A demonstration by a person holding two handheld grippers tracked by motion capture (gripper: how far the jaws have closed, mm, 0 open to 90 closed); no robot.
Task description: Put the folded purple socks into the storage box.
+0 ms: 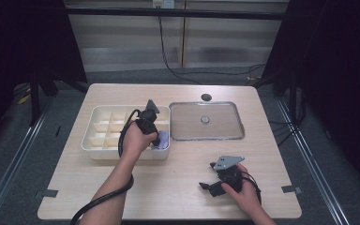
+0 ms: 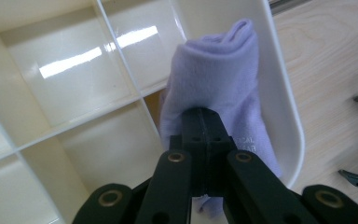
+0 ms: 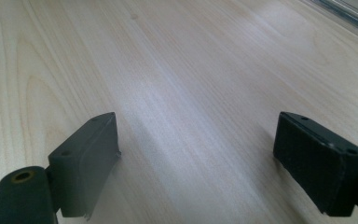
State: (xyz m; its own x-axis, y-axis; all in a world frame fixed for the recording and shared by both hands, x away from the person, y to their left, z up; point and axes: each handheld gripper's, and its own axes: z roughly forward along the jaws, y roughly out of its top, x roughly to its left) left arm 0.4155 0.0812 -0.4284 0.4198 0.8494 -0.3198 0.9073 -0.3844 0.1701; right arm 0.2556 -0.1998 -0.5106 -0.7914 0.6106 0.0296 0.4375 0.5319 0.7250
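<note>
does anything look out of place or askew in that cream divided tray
Only slightly: the lavender folded cloth in the cream plastic divided tray leans against the tray's end wall, bunched rather than flat, with the left gripper shut on it. Nothing looks spilled or damaged.

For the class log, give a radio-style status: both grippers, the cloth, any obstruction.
Left gripper shut on purple cloth, in divided tray corner compartment. Right gripper open, idle above table. Nothing in the way.
</note>
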